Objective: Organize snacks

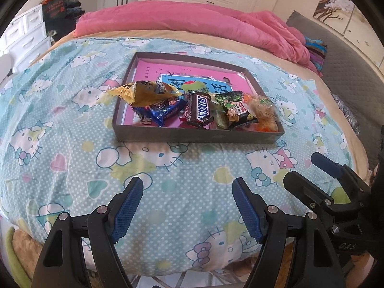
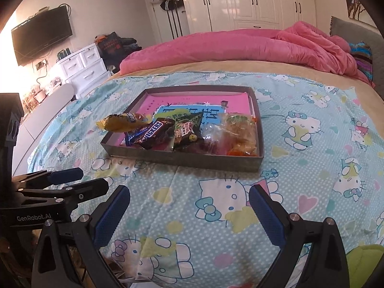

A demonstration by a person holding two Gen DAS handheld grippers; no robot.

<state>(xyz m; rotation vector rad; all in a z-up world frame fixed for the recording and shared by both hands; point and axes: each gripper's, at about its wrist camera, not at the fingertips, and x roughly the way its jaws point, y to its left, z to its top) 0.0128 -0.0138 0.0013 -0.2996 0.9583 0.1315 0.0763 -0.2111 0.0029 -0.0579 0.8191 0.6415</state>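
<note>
Left tool: jaws apart, nothing between them, over the patterned bed sheet short of the tray.
Right tool: jaws spread wide, empty, over the same sheet; also seen at the right edge of the left wrist view.
Tray: shallow dark box lying flat on the sheet, beyond both tools, pink lining inside.
Snacks: bunched along the tray's near wall. Yellow packet on top of a blue cookie pack; Snickers bar beside them; green packet; clear bag in the right corner.
Pink duvet: heaped across the far side of the bed.
</note>
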